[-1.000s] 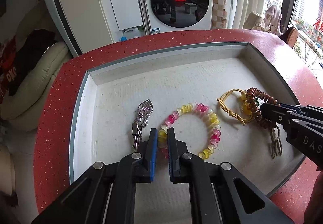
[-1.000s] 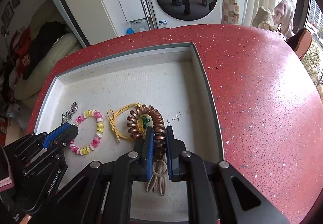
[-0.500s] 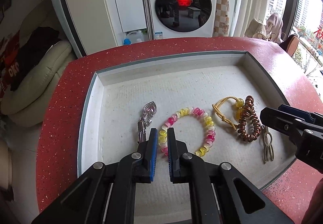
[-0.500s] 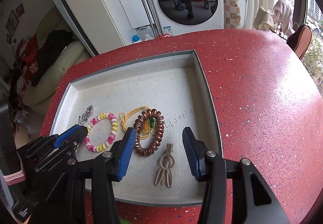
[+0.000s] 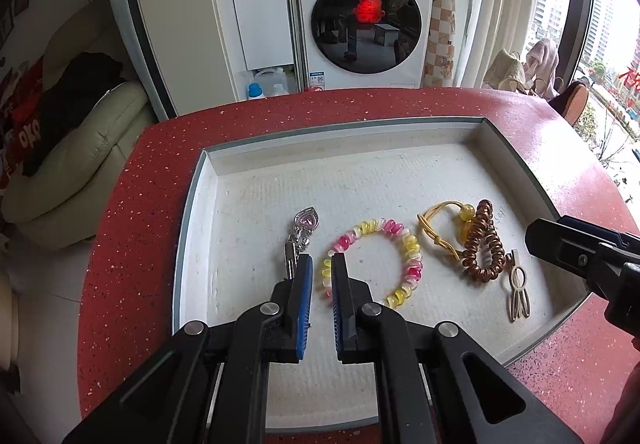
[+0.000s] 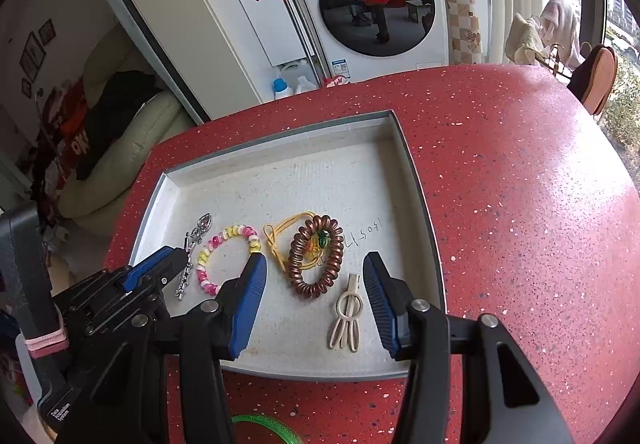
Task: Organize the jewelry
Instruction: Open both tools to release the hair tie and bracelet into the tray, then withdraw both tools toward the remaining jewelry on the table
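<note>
Between the spread fingers of the right gripper, holding nothing, lie the coil band and, nearer, a beige clip. Beyond the left gripper, clenched and apparently empty, rests the bead bracelet; a pendant lies left, all inside the tray.

Three bracelets — one clip

Both your wrist cameras look steeply down from close above the tray's near edge toward the far washing machine, the left view from its left, the right from right; both share the tray.
</note>
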